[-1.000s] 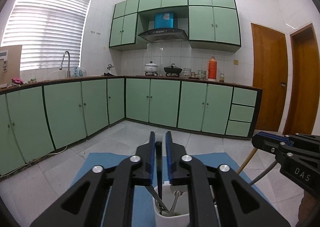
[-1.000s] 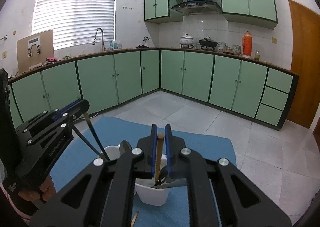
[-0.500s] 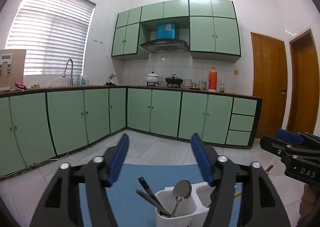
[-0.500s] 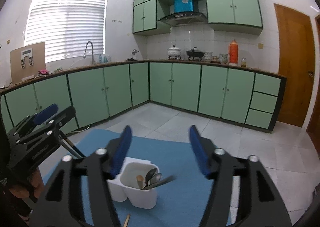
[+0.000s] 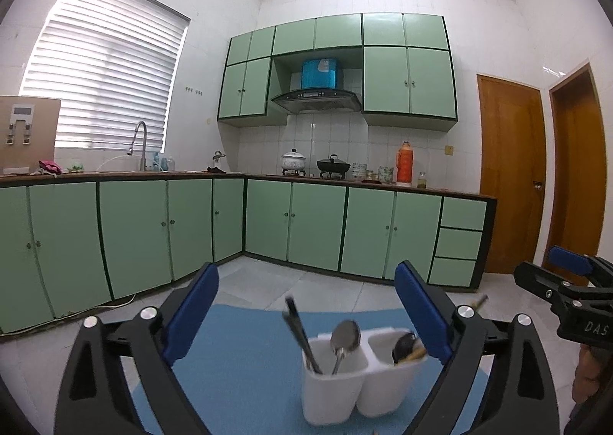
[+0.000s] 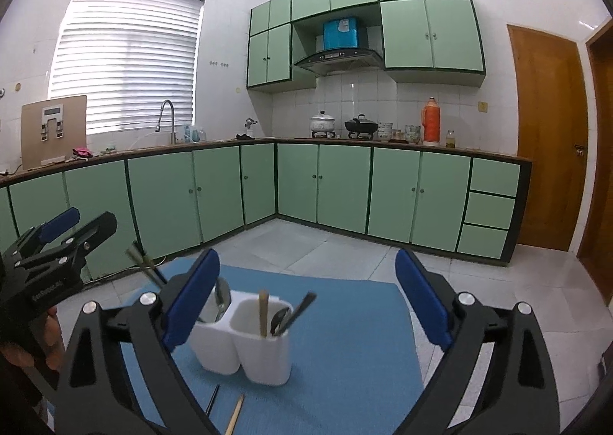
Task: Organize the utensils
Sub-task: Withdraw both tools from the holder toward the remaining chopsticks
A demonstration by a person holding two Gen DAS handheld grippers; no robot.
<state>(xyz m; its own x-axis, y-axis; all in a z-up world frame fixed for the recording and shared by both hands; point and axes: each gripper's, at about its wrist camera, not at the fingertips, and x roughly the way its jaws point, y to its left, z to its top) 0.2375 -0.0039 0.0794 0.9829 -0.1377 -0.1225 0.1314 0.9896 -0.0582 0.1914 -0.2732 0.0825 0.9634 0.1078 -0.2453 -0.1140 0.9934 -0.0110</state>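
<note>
Both grippers stood before a white plastic two-compartment utensil holder [image 5: 346, 377], which sat on a blue woven mat [image 6: 345, 339] near the mat's middle, somewhat toward its near edge.

Left gripper [image 5: 306, 316]: jaws had just been opening and stood spread wide, blue pads well apart, nothing clamped. In the left wrist view the holder appeared between the fingers but beyond them, not touched.

Right gripper [image 6: 306, 301]: jaws likewise had just been opening, now wide, empty. The holder sat left of centre between its fingers, clear of both pads.

Holder contents, left wrist view: the left compartment held a pair of dark chopsticks [image 5: 300, 331] leaning left and a steel spoon [image 5: 345, 337] bowl up. The right compartment held a dark-bowled ladle or spoon [image 5: 402, 345], blurred and partly hidden by the right finger, so type uncertain, and a light wooden stick [image 5: 415, 354].

Right wrist view: a wooden chopstick [image 6: 263, 312] stood upright in the nearer compartment beside a slanting metal utensil [image 6: 293, 314].

On the mat just in front of the holder, near the near edge, lay a loose dark chopstick [image 6: 212, 400] and a loose wooden chopstick [image 6: 235, 414], side by side but apart.

A hand [image 6: 49, 343] held the left gripper's body at the left edge of the right wrist view.
</note>
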